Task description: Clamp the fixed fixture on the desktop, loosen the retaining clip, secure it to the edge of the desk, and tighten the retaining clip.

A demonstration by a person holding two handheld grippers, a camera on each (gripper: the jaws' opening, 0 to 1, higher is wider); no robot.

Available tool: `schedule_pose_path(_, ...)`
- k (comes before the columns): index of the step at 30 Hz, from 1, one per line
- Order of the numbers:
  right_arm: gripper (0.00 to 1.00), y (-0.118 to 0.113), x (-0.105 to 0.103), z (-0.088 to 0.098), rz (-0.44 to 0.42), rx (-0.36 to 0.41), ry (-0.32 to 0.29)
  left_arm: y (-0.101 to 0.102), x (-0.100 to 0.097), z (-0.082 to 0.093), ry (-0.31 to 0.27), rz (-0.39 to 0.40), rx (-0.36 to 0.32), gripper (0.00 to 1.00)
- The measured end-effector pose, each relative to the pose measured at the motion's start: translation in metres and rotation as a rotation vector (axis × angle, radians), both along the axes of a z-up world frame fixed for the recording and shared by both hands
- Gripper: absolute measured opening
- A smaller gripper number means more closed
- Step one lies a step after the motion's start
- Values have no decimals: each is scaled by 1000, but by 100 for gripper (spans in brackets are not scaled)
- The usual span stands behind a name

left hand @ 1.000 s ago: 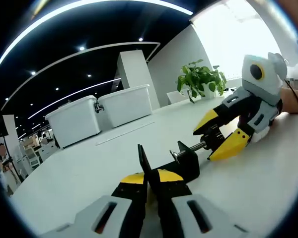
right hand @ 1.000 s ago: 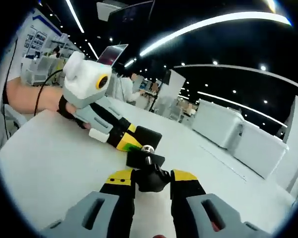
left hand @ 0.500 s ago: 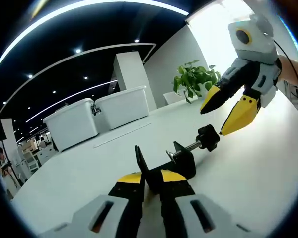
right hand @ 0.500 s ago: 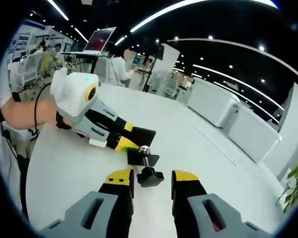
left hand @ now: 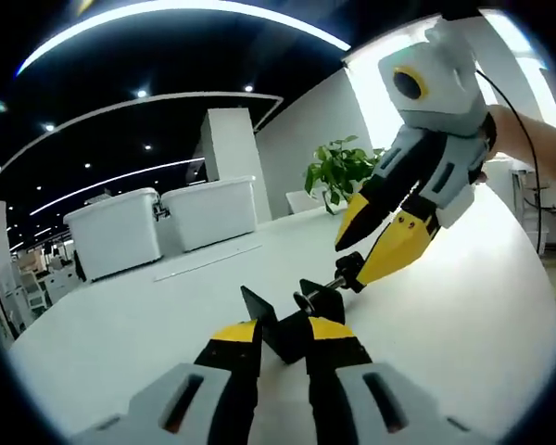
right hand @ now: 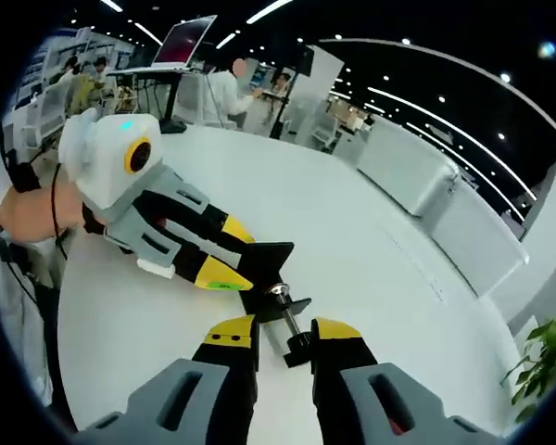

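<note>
A small black screw clamp (left hand: 317,303) lies on the white table (left hand: 111,324). My left gripper (left hand: 280,330) is shut on its flat black plate (right hand: 271,257), low over the tabletop. The clamp's threaded rod runs away from those jaws to a black knob (left hand: 349,269). My right gripper (left hand: 350,262) reaches down from the upper right, yellow tips closed round that knob. In the right gripper view the knob (right hand: 297,348) sits between my right gripper (right hand: 284,334) tips, and the left gripper (right hand: 250,262) comes in from the left.
Two white lidded bins (left hand: 162,225) and a potted plant (left hand: 338,171) stand at the table's far side. The table's rounded edge (right hand: 60,306) runs close to the person's arm (right hand: 23,209). A laptop (right hand: 190,39) and people are in the background.
The right gripper let go of the knob, lifted off it, then came back down with its tips round the knob again. The left gripper kept hold of the clamp.
</note>
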State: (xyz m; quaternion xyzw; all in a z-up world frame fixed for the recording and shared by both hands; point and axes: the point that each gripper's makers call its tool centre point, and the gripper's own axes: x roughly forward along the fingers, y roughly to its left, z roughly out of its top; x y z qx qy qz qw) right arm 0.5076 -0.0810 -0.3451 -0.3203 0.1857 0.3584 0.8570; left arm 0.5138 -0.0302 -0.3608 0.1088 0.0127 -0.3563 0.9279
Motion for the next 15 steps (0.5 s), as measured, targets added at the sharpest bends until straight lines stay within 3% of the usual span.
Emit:
schedule_pose_path(5, 21, 0, 3, -2, 15, -53, -3, 5, -4, 7, -21, -3, -32, 19)
schedule_pose_path(7, 21, -1, 4, -3, 8, -58, 17, 6, -6, 12, -56, -19, -34, 20)
schedule_pose_path(15, 21, -3, 10, -13, 38, -181, 10, 19, -3, 39, -69, -2, -211, 22)
